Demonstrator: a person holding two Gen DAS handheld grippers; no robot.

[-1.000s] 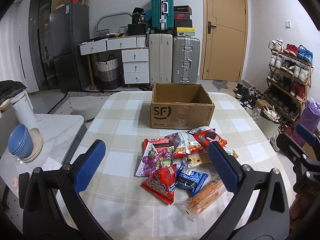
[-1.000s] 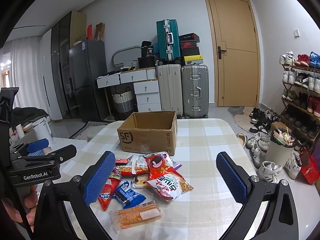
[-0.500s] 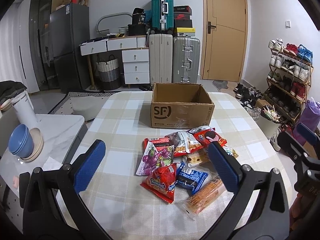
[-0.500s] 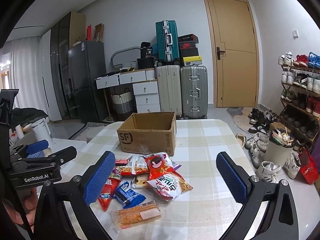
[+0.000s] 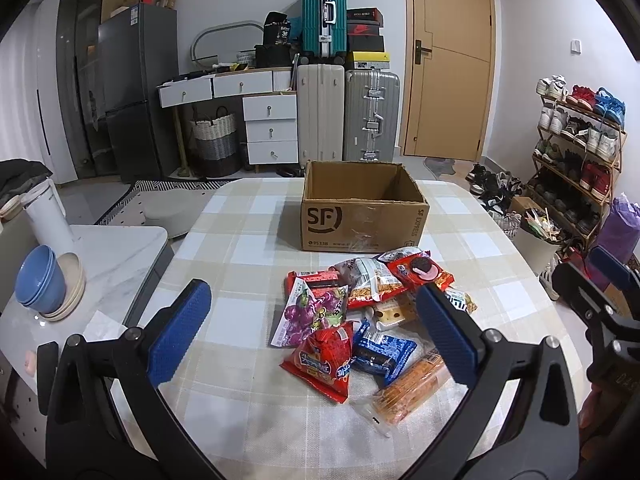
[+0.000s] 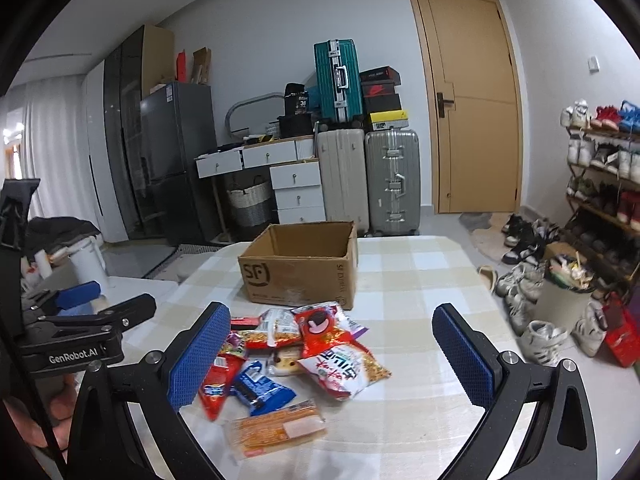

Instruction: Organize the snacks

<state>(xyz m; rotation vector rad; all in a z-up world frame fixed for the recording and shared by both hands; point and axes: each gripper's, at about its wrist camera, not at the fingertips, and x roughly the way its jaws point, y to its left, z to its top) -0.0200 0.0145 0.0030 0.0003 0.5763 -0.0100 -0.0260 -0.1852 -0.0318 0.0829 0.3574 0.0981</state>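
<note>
An open, empty SF cardboard box [image 5: 362, 212] stands mid-table; it also shows in the right wrist view [image 6: 300, 270]. In front of it lies a pile of snack packets: a purple grape bag [image 5: 314, 312], a red bag [image 5: 320, 362], a blue cookie pack [image 5: 382, 356], an orange wafer pack [image 5: 408, 390] and a red-white bag [image 6: 344, 368]. My left gripper [image 5: 316, 330] is open and empty, held above the pile's near side. My right gripper [image 6: 332, 354] is open and empty, above the pile from the right.
The checked tablecloth [image 5: 240, 248] covers the table. A side counter at left holds blue bowls [image 5: 38, 276] and a white jug [image 5: 44, 216]. Suitcases [image 5: 348, 112] and a shoe rack [image 5: 576, 160] stand behind and to the right.
The right wrist view has shifted very slightly; both grippers stay open and the snacks have not moved.
</note>
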